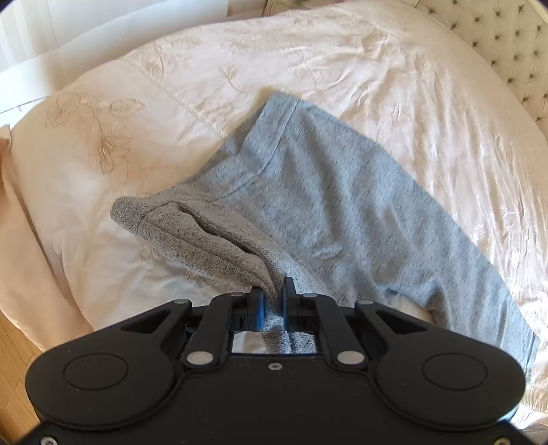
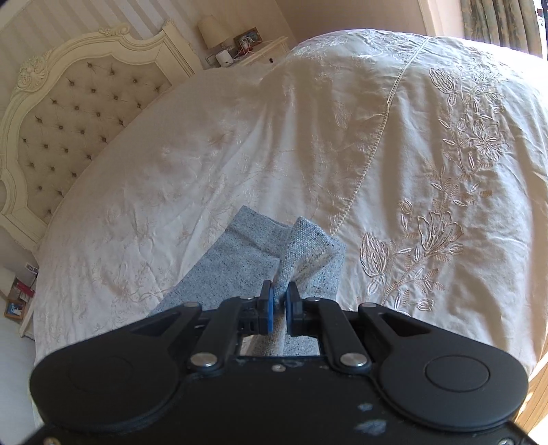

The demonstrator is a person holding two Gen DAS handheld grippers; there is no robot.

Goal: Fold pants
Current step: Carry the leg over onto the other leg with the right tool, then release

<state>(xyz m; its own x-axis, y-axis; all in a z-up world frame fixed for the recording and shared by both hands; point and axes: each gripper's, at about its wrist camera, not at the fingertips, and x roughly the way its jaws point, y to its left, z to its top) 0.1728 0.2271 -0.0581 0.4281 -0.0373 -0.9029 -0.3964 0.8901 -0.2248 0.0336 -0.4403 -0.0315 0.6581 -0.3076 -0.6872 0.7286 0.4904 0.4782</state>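
Observation:
Grey sweatpants (image 1: 325, 205) lie on a cream embroidered bedspread (image 1: 376, 68). My left gripper (image 1: 273, 297) is shut on a bunched part of the pants by an open cuff or waistband end (image 1: 191, 226), lifting it a little. In the right wrist view my right gripper (image 2: 279, 301) is shut on a fold of the same grey pants (image 2: 239, 263), held just above the bedspread (image 2: 239, 154). Which part of the pants the right gripper holds is not clear.
A tufted cream headboard (image 2: 68, 113) stands at the far left in the right wrist view. A nightstand with a lamp (image 2: 239, 44) is behind the bed. Wooden floor (image 1: 13, 369) shows beside the bed edge. Curtains (image 2: 496, 20) hang at the back right.

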